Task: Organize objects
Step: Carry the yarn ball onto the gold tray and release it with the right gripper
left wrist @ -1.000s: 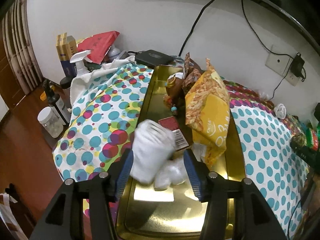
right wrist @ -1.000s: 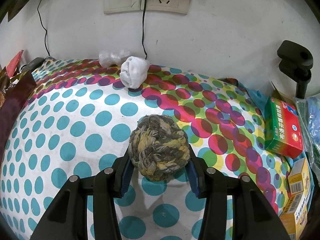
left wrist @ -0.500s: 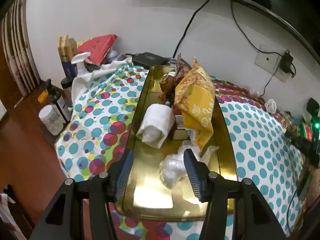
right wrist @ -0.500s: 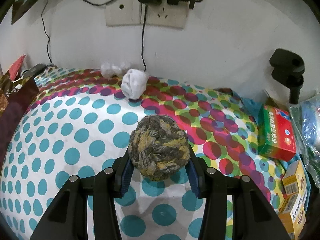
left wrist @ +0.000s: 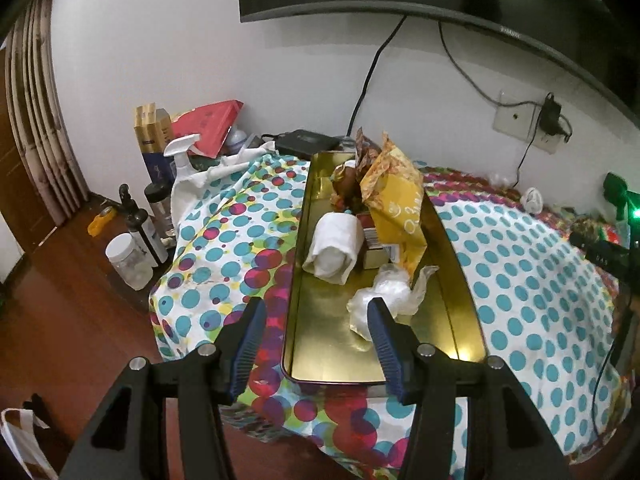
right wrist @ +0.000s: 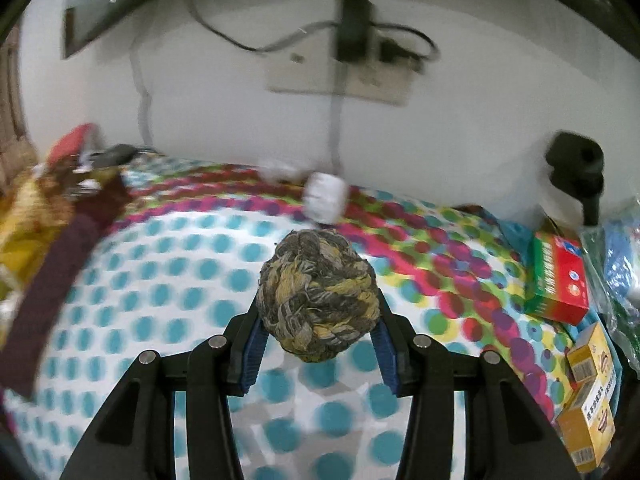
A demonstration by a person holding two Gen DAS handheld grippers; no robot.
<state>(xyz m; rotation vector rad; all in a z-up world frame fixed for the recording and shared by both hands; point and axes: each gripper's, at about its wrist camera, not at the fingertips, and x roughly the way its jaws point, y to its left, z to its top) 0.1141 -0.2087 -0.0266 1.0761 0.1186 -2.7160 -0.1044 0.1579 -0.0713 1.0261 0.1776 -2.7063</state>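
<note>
Carrying: right gripper [right wrist: 316, 354] pinches the rope ball [right wrist: 318, 294] between its blue pads, lifted clear of the dotted cloth [right wrist: 168, 280], centre of the right wrist view.
Grip: pads press the ball's lower flanks, so most of it stands above them; I'd keep the squeeze steady and the wrist unrolled so it does not pop out upward.
Free tool: left gripper [left wrist: 316, 344] stands spread with nothing between its pads, low centre of the left wrist view, over the near end of the gold tray [left wrist: 464, 300].
Likely goal: my reading is that the ball belongs in the tray with the other gathered things.
Landing spot: bare gold floor at the tray's near end, lower centre of the left view, in front of the crumpled plastic [left wrist: 384, 296].
Avoid: the rolled white towel [left wrist: 334, 248] and the yellow snack bag [left wrist: 396, 204] crowd the tray's middle and far end; a round ball may roll, so lower it onto the floor before letting go.
Blur: the right view smears toward the left edge, so the tray there cannot be placed exactly.
Left behind: a white bundle [right wrist: 324, 196] near the wall, upper centre.
</note>
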